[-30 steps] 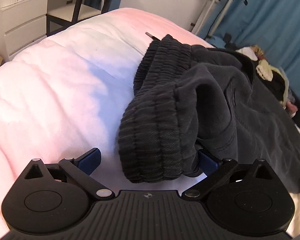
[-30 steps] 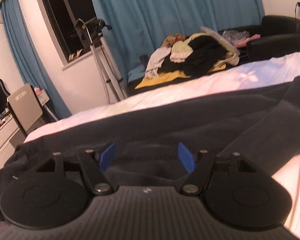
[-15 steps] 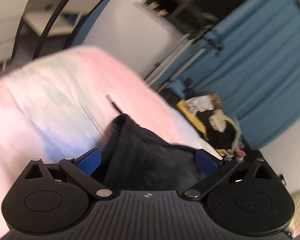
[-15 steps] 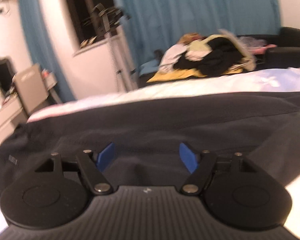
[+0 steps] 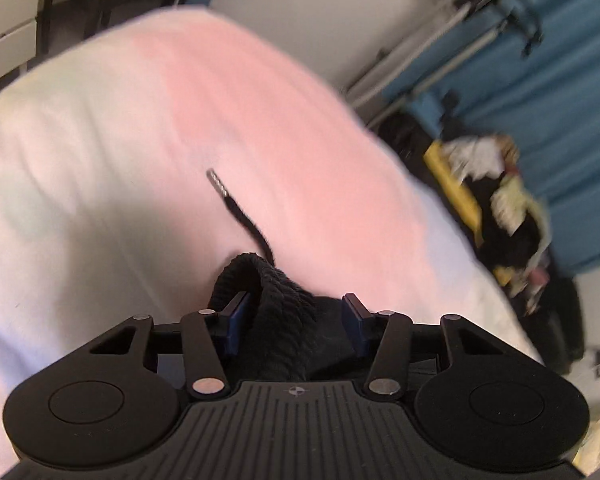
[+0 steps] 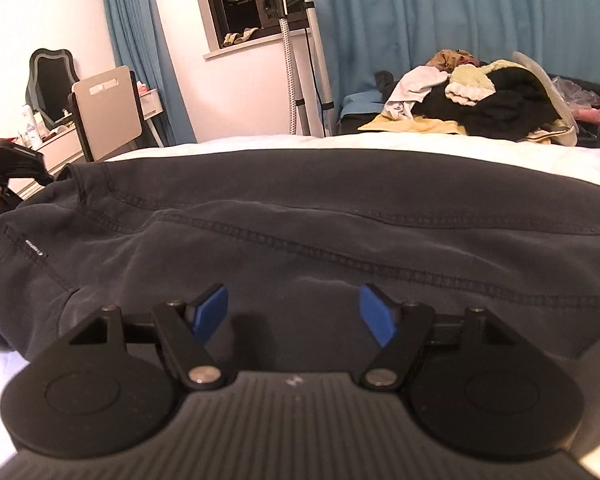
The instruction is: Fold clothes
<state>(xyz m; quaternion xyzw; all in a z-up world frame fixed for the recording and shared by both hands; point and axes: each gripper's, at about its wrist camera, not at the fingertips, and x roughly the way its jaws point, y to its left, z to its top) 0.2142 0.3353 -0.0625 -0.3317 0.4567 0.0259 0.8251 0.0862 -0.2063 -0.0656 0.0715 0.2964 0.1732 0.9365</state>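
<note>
Dark grey sweatpants [image 6: 300, 216] lie spread across the white bed [image 6: 260, 144]. In the left wrist view their ribbed waistband [image 5: 276, 308] sits between my left gripper's [image 5: 294, 316] blue pads, which stand partly closed around it, with a gap on the right side. The drawstring [image 5: 236, 208] trails out over the bed [image 5: 140, 160]. My right gripper [image 6: 294, 312] is open and empty, low over the pants fabric near a stitched seam. The left gripper also shows in the right wrist view [image 6: 12, 164] at the far left.
A pile of other clothes [image 6: 472, 96] lies on a couch beyond the bed, also in the left wrist view [image 5: 500, 200]. A chair [image 6: 104, 112], a desk and a garment steamer stand [image 6: 300, 60] are against the far wall with blue curtains.
My left gripper has moved in onto the waistband and its jaws have narrowed around it; its view swung up and back. My right gripper stayed open and shifted slightly over the pants.
</note>
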